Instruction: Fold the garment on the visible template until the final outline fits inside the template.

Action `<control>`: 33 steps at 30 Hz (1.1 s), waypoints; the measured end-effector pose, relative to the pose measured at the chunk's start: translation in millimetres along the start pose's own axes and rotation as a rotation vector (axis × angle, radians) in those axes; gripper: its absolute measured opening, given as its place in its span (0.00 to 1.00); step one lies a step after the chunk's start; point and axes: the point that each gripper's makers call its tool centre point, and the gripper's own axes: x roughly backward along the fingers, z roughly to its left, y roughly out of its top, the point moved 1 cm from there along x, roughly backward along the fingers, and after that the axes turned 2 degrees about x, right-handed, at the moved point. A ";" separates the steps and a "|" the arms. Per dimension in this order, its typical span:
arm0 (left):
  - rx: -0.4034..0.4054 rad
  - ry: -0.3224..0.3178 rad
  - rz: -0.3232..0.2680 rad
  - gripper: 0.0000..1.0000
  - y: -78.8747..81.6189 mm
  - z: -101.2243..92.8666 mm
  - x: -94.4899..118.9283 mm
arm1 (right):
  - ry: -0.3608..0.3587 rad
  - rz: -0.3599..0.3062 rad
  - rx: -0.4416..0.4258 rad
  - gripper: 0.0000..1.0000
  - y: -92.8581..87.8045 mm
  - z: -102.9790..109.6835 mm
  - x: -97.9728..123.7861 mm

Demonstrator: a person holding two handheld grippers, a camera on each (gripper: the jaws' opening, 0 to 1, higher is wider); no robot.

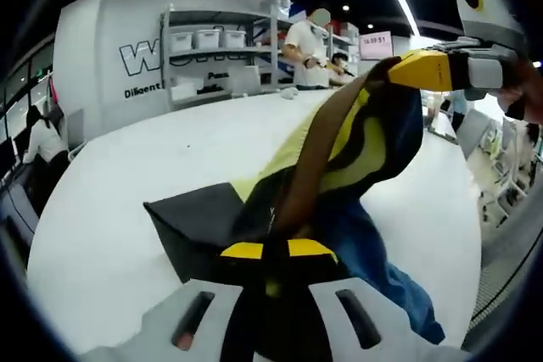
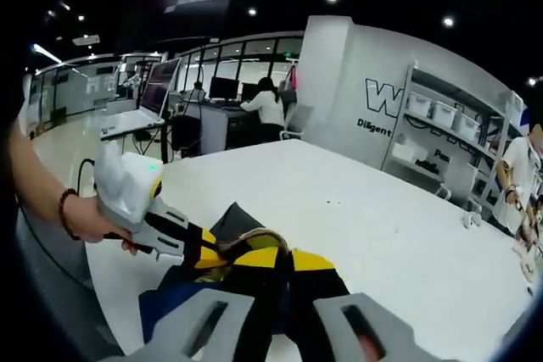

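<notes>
garment (image 1: 339, 158) count: one, lifted off the white bench (image 1: 110, 235) between two tools. multicoloured: black panels, yellow blocks, blue lower part, brown strip running along the raised fold. hangs draped and bunched, not flat; one black corner (image 1: 182, 226) spreads toward the bench surface, blue end (image 1: 399, 286) trails down to the lower right of the left gripper view. cannot tell any template outline under it.

left tool (image 1: 271, 281): yellow-tipped jaws closed on the black and yellow cloth at the bottom of the left gripper view; also seen in the right gripper view (image 2: 204, 256), held by a hand (image 2: 93, 218) with a bead bracelet, pinching the cloth edge.

right tool (image 2: 284, 294): jaws clamped on dark cloth near its yellow patch; seen from the left gripper view (image 1: 420, 69) holding the raised top of the garment.

shelf rack (image 1: 221, 57) with bins against the far wall, one; people in the background, several.
</notes>
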 end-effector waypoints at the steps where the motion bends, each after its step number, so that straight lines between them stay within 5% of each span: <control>1: 0.012 -0.001 0.001 0.00 -0.1 2.3 1.2 | -0.003 0.000 -0.003 0.00 -0.7 -1.0 -0.4; 5: 0.025 -0.010 -0.026 0.00 6.3 8.9 8.2 | -0.062 0.013 0.054 0.00 -6.2 -11.1 -3.4; 12: 0.019 0.016 -0.092 0.00 41.3 32.6 31.5 | -0.075 -0.017 -0.002 0.00 -3.2 -20.5 -13.7; 19: 0.018 -0.018 -0.083 0.00 36.9 30.1 31.0 | -0.061 -0.033 0.015 0.00 8.6 -23.3 -22.0; 24: -0.259 0.000 -0.113 0.02 40.1 17.3 29.9 | -0.052 -0.040 0.017 0.00 14.6 -25.7 -24.3; 28: -0.337 -0.032 -0.097 0.33 36.6 7.1 24.3 | -0.052 -0.046 0.017 0.00 18.3 -28.3 -25.2; 33: -0.464 -0.048 -0.062 0.37 30.1 5.1 15.1 | -0.051 -0.051 0.027 0.00 22.6 -30.0 -26.7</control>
